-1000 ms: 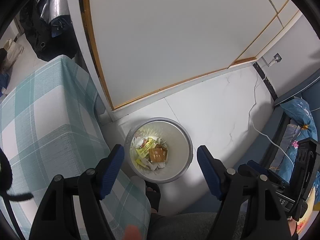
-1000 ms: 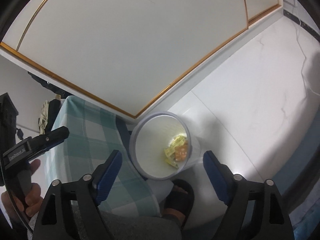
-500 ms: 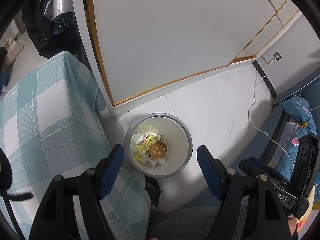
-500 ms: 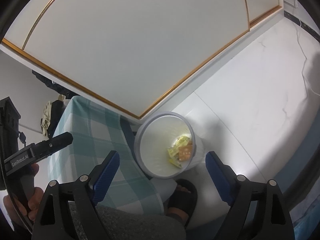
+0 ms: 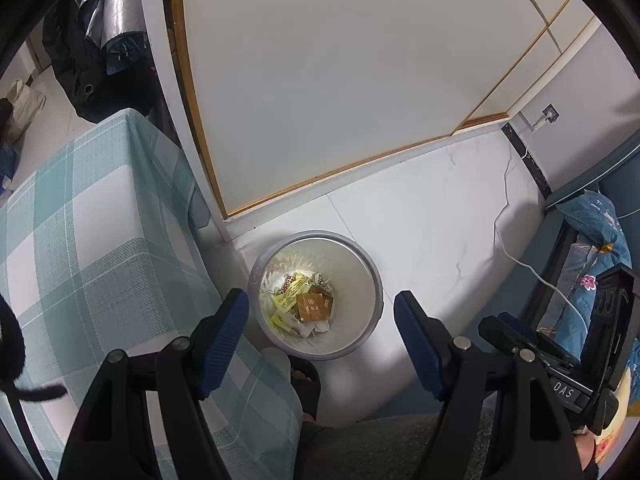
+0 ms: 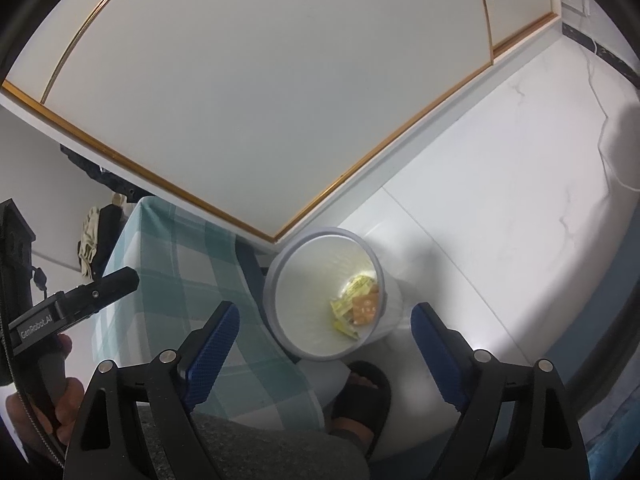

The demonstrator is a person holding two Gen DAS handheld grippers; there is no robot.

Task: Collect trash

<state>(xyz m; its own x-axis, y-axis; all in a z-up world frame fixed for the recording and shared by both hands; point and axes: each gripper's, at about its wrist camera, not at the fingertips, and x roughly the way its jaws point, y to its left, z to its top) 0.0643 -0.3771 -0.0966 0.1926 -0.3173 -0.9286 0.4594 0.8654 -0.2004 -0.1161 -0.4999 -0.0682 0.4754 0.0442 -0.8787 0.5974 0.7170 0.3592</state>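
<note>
Both views risen slightly from before: left gripper (image 5: 321, 316) and right gripper (image 6: 325, 328) spread, empty, above bin (image 5: 374, 280) holding wrappers (image 5: 304, 306).

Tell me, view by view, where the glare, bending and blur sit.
Left wrist view: a bright glare patch on the wrappers inside the trash bin; gold door trim bows under fisheye. Right wrist view: floor glare near the sandal; trouser leg blurred.
</note>
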